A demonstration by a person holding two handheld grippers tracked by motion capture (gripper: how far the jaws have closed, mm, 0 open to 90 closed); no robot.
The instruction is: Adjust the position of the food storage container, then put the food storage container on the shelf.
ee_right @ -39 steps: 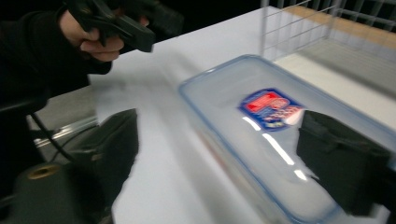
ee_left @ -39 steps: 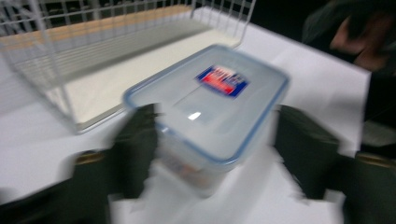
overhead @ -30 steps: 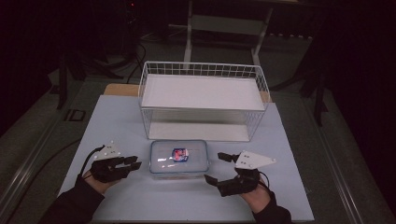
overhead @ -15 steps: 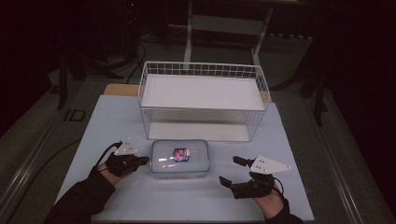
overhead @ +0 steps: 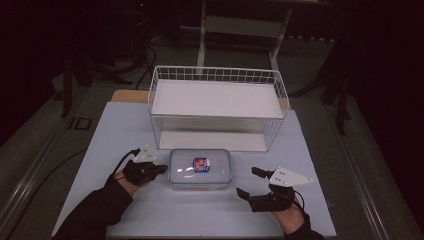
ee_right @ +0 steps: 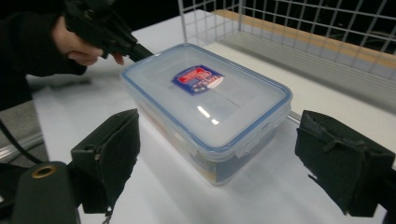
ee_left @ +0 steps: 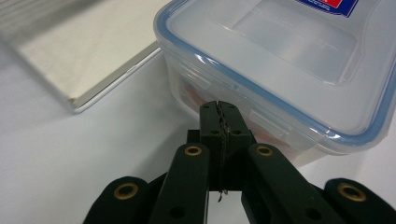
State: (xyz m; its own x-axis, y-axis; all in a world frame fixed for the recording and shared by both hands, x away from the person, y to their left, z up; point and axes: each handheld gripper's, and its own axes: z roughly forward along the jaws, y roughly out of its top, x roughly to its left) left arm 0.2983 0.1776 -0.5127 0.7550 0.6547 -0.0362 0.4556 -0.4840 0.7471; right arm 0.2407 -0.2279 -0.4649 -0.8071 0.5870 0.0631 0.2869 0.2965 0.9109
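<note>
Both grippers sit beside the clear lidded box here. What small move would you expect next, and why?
Probably the right gripper, jaws open, eases in toward the right end of the clear plastic box with the blue-rimmed lid. It faces that end but stands apart from it, while the left gripper, jaws shut, already sits at the box's left side clip.

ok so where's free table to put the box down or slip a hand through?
Free: the table left of the wire basket, and the front strip between the left gripper and right gripper. Crowded: the narrow gap between basket and food box, and both box ends where the fingers sit.
</note>
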